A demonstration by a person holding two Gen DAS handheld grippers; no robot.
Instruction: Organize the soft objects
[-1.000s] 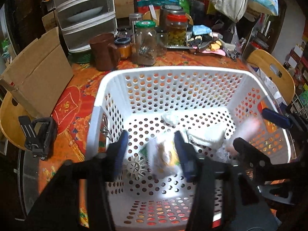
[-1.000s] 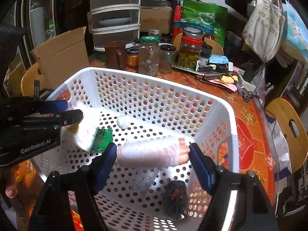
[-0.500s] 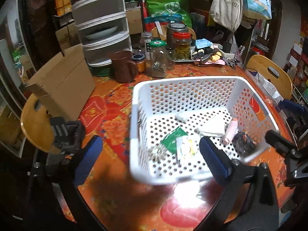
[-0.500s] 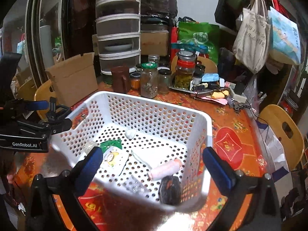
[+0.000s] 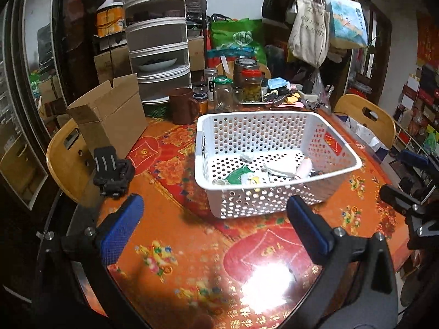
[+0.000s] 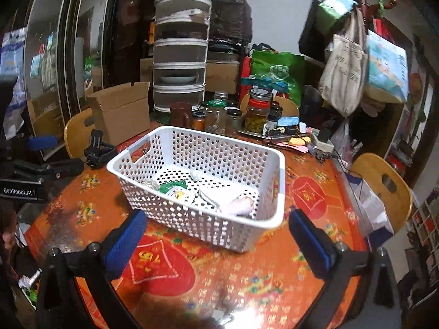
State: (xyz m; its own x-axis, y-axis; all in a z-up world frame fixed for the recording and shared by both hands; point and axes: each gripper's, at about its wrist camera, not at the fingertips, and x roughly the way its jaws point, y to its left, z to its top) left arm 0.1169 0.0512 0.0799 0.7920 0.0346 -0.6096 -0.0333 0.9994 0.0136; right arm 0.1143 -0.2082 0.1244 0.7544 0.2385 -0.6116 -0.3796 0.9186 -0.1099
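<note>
A: What is different from a second ago?

B: Both grippers are out of the basket (image 5: 274, 164). A second ago the left gripper (image 5: 216, 229) was down inside it with its jaws around a white packet, and the right gripper (image 6: 216, 242) had its jaws either side of the pink roll. Now both hang over the near part of the table (image 5: 192, 260), jaws wide, holding nothing.

A: So where are the soft things?

B: In the basket, on its floor. In the left view the green pouch (image 5: 237, 172) and the white packet (image 5: 253, 179) lie at the near left, the white cloth (image 5: 282, 167) in the middle, and the pink roll (image 5: 303, 168) just to its right. A dark bundle (image 5: 317, 173) shows beside the roll, mostly hidden by the rim.

A: Anything soft left on the table?

B: None that I can see near the basket. The far side holds jars (image 6: 256, 115), a mug (image 6: 181, 113) and a box (image 6: 120, 109), not soft goods.

A: Meaning?

B: I judge the gathering done, or nearly: both items are released and the hands are drawn back clear.
</note>
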